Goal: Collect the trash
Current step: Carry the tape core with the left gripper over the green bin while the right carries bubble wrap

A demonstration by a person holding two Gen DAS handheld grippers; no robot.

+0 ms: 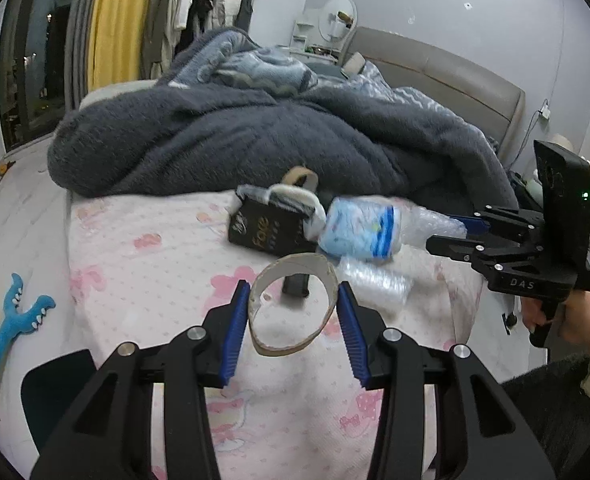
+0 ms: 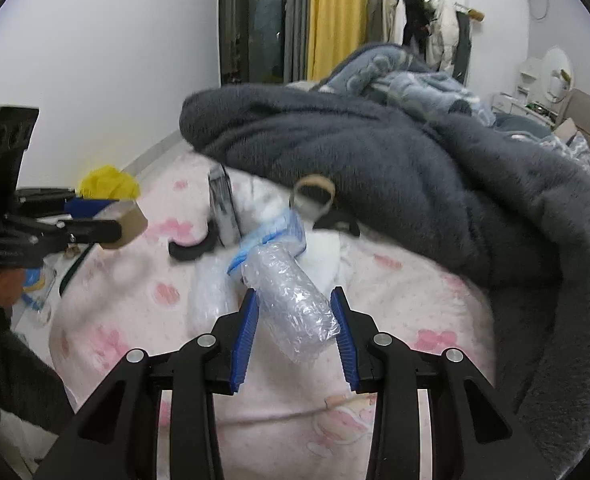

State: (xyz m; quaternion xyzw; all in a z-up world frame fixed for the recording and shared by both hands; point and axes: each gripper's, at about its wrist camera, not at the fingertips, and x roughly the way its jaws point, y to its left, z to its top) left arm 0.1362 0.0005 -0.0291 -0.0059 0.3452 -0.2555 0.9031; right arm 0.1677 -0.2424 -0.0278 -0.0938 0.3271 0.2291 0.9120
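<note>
My left gripper (image 1: 294, 304) is shut on a brown cardboard tape ring (image 1: 295, 306), held above the pink bedsheet; it shows in the right wrist view as well (image 2: 129, 224). My right gripper (image 2: 295, 316) is shut on a crumpled clear plastic bottle (image 2: 291, 300) with a blue-and-white label (image 1: 357, 232), lifted over the bed. On the sheet lie a black packet with gold lettering (image 1: 267, 226), a second cardboard ring (image 2: 315, 188) against the blanket, clear plastic wrap (image 1: 375, 280) and a black curved piece (image 2: 191, 250).
A dark grey fleece blanket (image 1: 235, 140) is heaped across the bed behind the trash. A blue toy (image 1: 15, 320) and a yellow bag (image 2: 109, 184) lie on the floor at the left. The headboard (image 1: 455, 76) is at the far right.
</note>
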